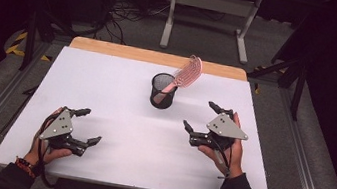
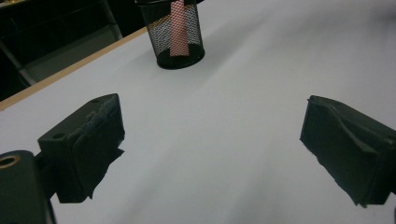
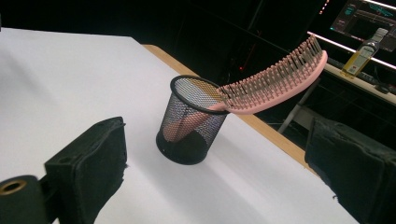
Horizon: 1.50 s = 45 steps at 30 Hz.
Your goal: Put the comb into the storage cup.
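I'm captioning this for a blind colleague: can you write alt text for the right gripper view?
A pink hairbrush stands handle-down in a black mesh cup on a white table, its bristled head leaning out over the rim. The right gripper frames the view with both black jaws wide apart, holding nothing.

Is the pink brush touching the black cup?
Touching. In the right gripper view the pink brush leans on the rim of the black cup, handle inside.
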Tool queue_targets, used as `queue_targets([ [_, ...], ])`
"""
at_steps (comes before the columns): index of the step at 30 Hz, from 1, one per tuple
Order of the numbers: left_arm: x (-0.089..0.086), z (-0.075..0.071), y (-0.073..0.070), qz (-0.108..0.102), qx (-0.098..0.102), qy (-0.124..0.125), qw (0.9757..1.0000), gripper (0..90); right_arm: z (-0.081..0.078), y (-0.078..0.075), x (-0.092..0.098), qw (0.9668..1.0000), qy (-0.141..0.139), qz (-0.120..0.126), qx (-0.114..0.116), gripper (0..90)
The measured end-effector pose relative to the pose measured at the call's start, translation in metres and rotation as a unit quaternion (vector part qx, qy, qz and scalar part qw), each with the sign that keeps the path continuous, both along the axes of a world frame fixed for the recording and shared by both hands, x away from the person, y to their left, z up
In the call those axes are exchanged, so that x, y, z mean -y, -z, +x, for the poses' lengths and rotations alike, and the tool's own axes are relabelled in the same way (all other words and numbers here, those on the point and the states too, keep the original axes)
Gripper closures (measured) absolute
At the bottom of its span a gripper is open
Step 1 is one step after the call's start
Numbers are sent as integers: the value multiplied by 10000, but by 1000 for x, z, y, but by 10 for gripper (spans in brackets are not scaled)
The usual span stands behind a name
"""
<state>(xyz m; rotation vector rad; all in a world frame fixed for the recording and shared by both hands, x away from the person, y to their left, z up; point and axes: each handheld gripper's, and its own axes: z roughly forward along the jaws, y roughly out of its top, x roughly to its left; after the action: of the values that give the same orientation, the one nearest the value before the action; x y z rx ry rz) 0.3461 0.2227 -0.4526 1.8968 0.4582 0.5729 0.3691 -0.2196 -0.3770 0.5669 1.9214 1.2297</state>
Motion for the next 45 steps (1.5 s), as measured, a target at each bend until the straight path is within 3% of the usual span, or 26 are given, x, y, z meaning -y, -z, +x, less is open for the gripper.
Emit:
queue_targets([
  [21,1,0,0,24,8,21,10000,72,-13,29,8,9999,-50,-85,-121,62],
  [31,2,-2,0,83,34,59,9999,72,-22,46,8,9988,24,-482,53,57],
  [42,3,-2,0,91,34,67,9999,72,-28,64,18,9987,49,-487,-115,58],
  [45,3,-2,0,102,34,77,9999,71,-30,72,25,9989,99,-359,-288,48],
])
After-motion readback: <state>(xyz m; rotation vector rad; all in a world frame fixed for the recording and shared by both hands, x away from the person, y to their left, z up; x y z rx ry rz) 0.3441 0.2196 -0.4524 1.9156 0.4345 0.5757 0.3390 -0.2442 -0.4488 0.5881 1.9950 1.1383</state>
